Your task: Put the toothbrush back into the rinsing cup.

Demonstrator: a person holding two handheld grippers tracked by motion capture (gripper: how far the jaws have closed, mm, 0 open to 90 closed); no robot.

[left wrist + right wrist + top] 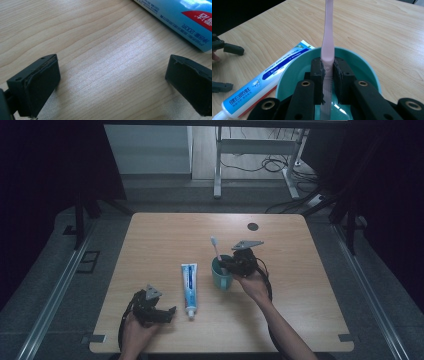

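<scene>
The pink toothbrush (327, 37) is clamped upright by the right tongs (328, 80) for standing in the teal cup (367, 70), while the left tongs (112, 80) are held wide open, empty, on the desk (87, 37).

The pale pink toothbrush (328, 37) stands nearly upright, its ribbed lower handle reaching down inside the teal cup (364, 67) while its white bristled head (214, 241) rises well above the rim, leaning a little toward the far left of the tabletop. The cup is round, open-topped and upright on the wood near the tabletop's middle. Just to its left lies a blue-and-white toothpaste tube (189, 287), flat, with its cap pointing toward the near edge.
</scene>
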